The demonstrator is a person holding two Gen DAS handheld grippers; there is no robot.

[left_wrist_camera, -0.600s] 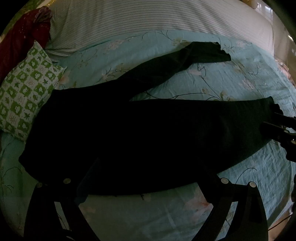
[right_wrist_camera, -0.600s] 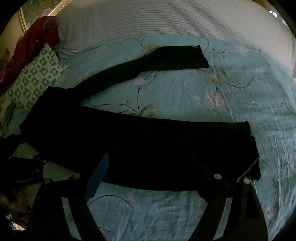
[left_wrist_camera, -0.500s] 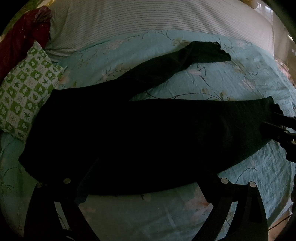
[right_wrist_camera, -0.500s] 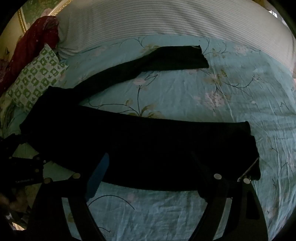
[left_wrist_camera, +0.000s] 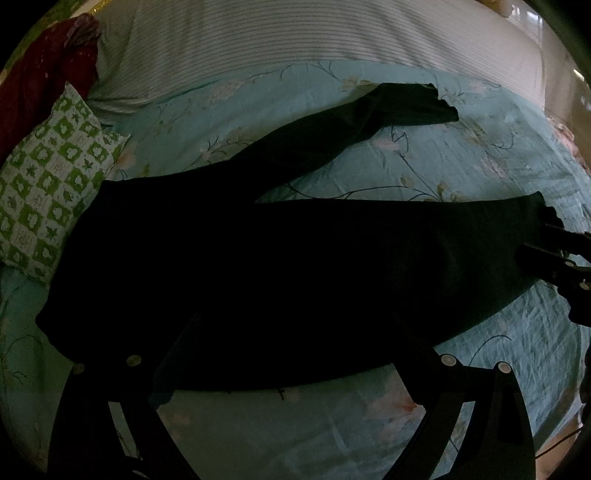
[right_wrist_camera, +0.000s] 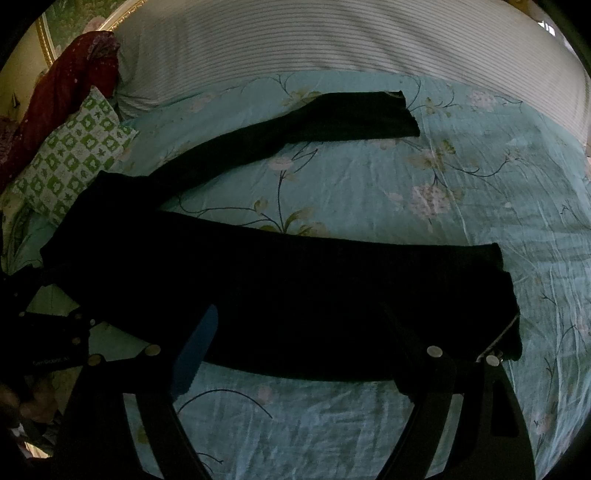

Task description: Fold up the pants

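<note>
Black pants [left_wrist_camera: 280,258] lie spread on a turquoise floral bedsheet [left_wrist_camera: 461,158], waist to the left, legs splayed apart to the right. The near leg runs across the middle in both views; the far leg [right_wrist_camera: 332,122] angles up and away. My left gripper [left_wrist_camera: 295,354] is open, its fingers spread over the near edge of the pants close to the waist. My right gripper [right_wrist_camera: 299,339] is open, its fingers spread over the near leg [right_wrist_camera: 332,295]. The right gripper also shows at the right edge of the left wrist view [left_wrist_camera: 550,251], by the near leg's hem.
A green and white checked pillow [left_wrist_camera: 48,199] lies at the left by the waist. A dark red cloth [left_wrist_camera: 40,88] sits behind it. A white striped cover [left_wrist_camera: 314,33] spans the back of the bed.
</note>
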